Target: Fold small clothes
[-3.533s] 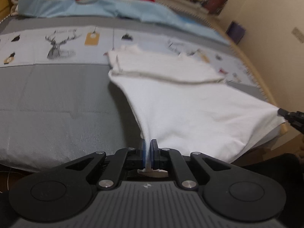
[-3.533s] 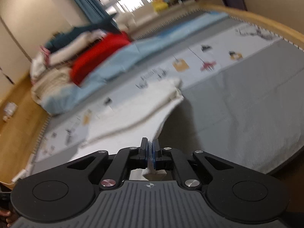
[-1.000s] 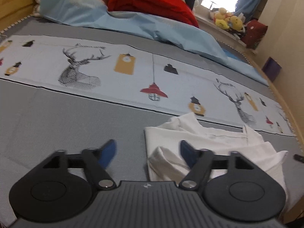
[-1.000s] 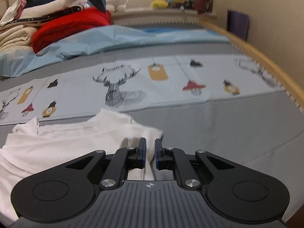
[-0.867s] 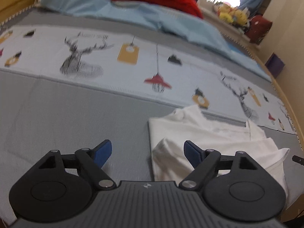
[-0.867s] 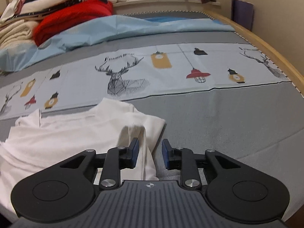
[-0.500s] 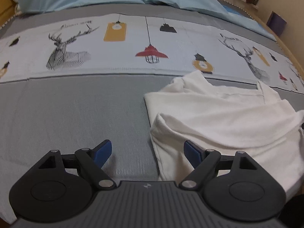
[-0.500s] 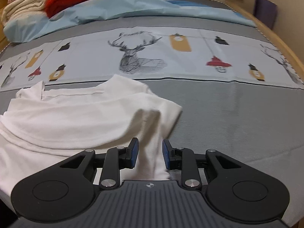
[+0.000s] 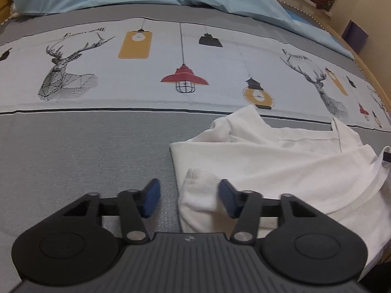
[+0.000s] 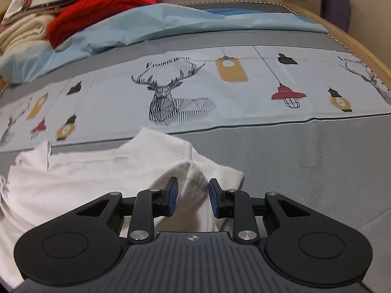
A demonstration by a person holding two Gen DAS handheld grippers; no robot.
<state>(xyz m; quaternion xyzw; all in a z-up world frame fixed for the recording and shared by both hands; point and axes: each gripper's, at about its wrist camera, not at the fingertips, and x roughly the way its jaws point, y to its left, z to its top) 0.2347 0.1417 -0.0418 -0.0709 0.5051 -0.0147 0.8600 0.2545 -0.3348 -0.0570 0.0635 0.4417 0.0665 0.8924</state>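
Both tongs are apart right now: the left gripper (image 9: 189,200) has its blue pads spread wide, one pad over the grey bedcover (image 9: 80,153) and the other over the near left corner of the white garment (image 9: 281,166), with a raised hem fold sitting in the gap between them. Over on the other side, the right gripper (image 10: 191,196) shows a narrower gap, its pads straddling a humped ridge of the same garment (image 10: 80,185) at its near right corner, neither pad visibly pinching the cloth. That little white top lies spread on the grey band of the bedcover, near the bed's front edge, folded over on itself with a doubled layer across the middle, its far edge just reaching the pale printed strip of deer and lanterns (image 10: 171,102). Behind that, a light blue sheet (image 10: 151,24) runs across the bed, and a red blanket (image 10: 97,12) is piled with other bedding at the back left.
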